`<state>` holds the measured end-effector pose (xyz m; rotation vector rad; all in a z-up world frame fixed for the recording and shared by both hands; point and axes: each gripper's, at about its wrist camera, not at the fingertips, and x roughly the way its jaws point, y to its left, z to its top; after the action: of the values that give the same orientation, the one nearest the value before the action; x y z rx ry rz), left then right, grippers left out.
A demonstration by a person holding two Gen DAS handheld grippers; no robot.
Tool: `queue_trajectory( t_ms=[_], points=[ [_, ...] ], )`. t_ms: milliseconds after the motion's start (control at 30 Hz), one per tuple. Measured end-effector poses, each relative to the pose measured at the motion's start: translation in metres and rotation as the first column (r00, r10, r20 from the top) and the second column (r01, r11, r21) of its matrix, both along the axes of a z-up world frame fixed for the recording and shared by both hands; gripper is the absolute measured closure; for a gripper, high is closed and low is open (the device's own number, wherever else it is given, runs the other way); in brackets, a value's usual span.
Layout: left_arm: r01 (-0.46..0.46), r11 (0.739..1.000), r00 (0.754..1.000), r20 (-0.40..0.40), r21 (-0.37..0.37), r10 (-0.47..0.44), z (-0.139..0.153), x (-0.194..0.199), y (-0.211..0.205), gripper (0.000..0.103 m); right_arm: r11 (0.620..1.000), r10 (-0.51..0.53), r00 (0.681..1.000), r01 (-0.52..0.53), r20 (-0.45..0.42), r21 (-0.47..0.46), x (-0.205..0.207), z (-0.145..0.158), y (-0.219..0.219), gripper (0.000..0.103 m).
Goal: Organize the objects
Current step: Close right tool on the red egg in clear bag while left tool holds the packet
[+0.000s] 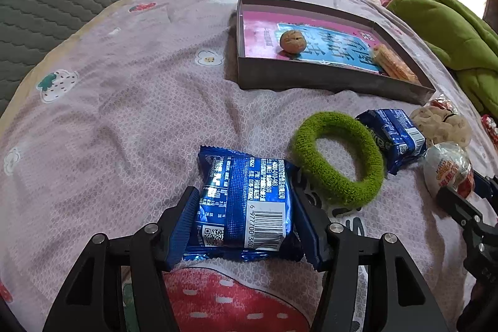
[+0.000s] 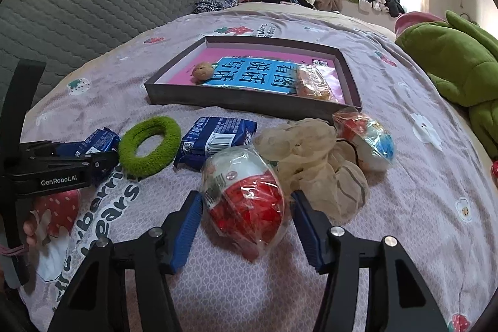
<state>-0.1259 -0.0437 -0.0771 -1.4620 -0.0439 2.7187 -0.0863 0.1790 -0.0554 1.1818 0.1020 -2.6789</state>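
My left gripper (image 1: 244, 204) is shut on a blue snack packet (image 1: 246, 201), its pads pressing both sides of it, low over the bedsheet. My right gripper (image 2: 246, 207) stands open around a red-and-white wrapped toy egg (image 2: 246, 201), with small gaps on both sides. A dark shallow box (image 1: 326, 77) lies beyond and holds a walnut (image 1: 293, 41), a biscuit pack (image 1: 395, 66) and a pink-blue booklet. A green fuzzy ring (image 1: 337, 154), a second blue packet (image 1: 392, 136) and a beige scrunchie (image 2: 314, 164) lie between the grippers and the box.
A second wrapped egg (image 2: 367, 142) lies right of the scrunchie. A green plush (image 2: 454, 70) sits at the bed's right edge. A grey quilted cushion (image 2: 93, 8) stands at the left. Clothes are piled at the far end by the window.
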Motion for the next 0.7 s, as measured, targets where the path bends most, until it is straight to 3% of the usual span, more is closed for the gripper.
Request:
queue_trajectory(
  t_ms=[367, 700],
  points=[
    [0.0, 1.0, 1.0, -0.017, 0.023, 0.0, 0.0, 0.003, -0.003, 0.044, 0.994, 0.039, 0.999, -0.038, 0.009, -0.105, 0.008, 0.006, 0.004, 0.048],
    [0.011, 1.0, 1.0, -0.028, 0.021, -0.01, 0.005, 0.013, 0.001, 0.045, 0.99, 0.044, 0.999, -0.042, 0.007, -0.136, 0.014, 0.011, 0.005, 0.048]
  ],
)
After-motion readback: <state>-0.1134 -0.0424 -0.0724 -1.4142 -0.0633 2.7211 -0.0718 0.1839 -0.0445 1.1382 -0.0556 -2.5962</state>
